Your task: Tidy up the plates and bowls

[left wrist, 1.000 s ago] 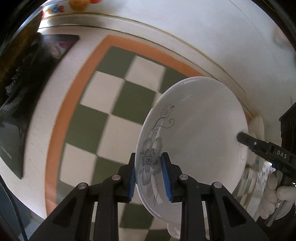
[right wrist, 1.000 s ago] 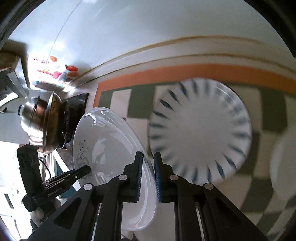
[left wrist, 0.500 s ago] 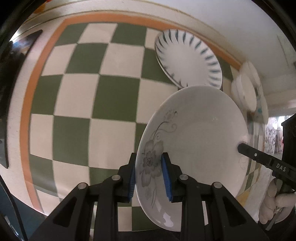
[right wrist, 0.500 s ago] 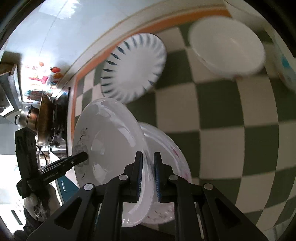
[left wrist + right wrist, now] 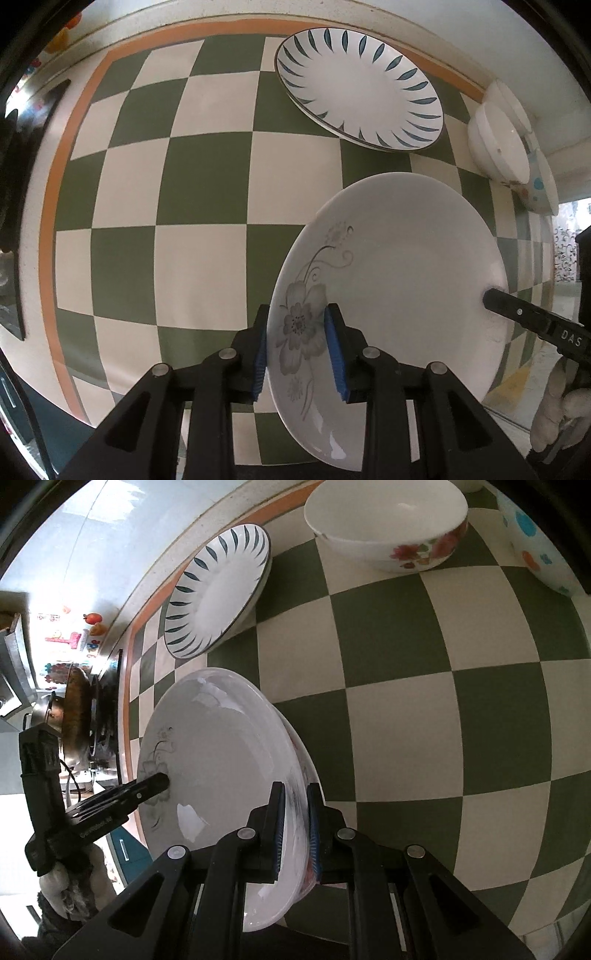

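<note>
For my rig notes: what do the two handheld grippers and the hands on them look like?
Both grippers, left and right, are black, with silver screws and ribbed blue pads. The right one carries white "DAS" lettering. Both hands wear white gloves.

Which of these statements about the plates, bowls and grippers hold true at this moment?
1. The grey-flowered plate is gripped at opposite rims by both grippers. True; the left gripper is opening its fingers, with the rim between them.
2. The blue-leaf plate is stacked inside a bowl. False; it lies alone on the checked cloth.
3. The right gripper is empty. False; its fingers pinch the flowered plate's rim.
4. A white bowl with red flowers stands on the cloth. True.
5. A second plate lies under the held one. True.
</note>
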`<state>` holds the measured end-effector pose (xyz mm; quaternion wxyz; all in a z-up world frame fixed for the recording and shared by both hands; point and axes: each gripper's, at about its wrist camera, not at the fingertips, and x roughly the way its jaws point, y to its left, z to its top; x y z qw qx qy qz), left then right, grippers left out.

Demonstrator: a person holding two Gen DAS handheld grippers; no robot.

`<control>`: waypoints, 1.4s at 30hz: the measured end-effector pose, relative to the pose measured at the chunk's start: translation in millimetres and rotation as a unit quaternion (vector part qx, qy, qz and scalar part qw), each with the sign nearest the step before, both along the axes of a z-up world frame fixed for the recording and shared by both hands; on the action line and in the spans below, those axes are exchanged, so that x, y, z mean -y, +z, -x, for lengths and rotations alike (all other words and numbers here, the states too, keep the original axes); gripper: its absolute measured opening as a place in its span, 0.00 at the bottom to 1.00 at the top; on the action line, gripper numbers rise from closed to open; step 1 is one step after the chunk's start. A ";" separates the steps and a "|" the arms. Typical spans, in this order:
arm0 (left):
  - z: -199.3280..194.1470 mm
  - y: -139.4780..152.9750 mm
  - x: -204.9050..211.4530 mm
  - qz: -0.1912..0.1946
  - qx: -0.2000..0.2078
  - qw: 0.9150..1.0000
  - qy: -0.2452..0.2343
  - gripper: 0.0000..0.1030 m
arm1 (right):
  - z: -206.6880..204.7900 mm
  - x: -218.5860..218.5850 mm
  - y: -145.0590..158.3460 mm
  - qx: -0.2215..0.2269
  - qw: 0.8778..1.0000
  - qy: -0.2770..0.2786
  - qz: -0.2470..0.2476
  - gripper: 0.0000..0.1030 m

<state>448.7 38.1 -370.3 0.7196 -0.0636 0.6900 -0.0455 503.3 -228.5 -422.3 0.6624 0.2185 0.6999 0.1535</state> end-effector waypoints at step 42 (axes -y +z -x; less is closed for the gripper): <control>-4.7 5.1 -6.9 0.000 -0.012 0.999 0.042 0.26 | -25.3 -12.8 30.6 -0.037 0.996 0.062 0.044 0.19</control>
